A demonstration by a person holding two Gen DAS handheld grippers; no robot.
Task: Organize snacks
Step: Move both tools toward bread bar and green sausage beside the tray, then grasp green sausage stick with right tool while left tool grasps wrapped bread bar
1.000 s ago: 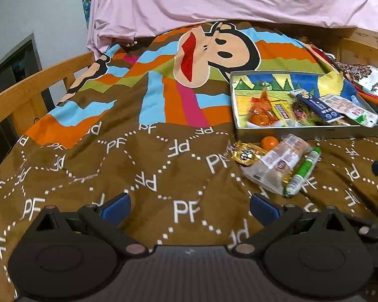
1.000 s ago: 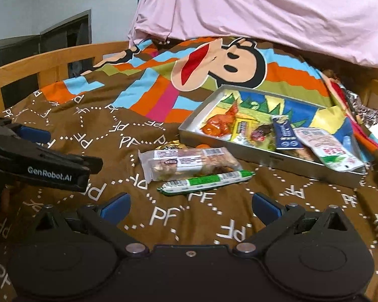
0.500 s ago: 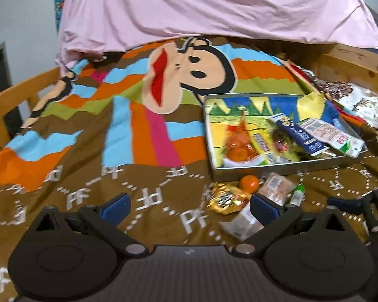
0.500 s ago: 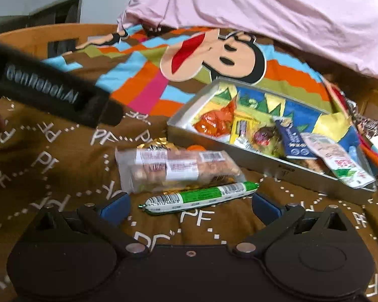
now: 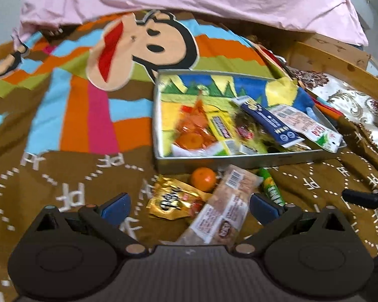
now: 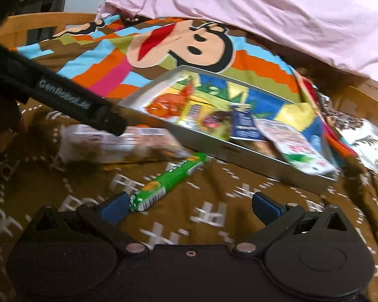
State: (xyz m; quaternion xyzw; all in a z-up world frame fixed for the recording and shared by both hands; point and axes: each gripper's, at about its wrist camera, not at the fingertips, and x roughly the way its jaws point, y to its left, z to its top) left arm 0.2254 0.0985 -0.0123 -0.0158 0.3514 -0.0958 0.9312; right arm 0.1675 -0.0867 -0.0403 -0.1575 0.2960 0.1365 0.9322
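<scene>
Left gripper [image 5: 189, 207] spread wide over the long clear packet [image 5: 224, 211], gripping nothing. Right gripper [image 6: 189, 205] gapes too, green tube [image 6: 167, 182] by its left finger. Both snacks lie on the blanket [image 5: 70, 191] beside the tin's [image 5: 239, 162] front wall.

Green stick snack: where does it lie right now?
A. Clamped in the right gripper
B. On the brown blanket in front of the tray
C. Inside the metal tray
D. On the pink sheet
B. The green stick lies on the brown blanket just short of the tray, and the right gripper is open with one end of the stick beside its left finger.
</scene>
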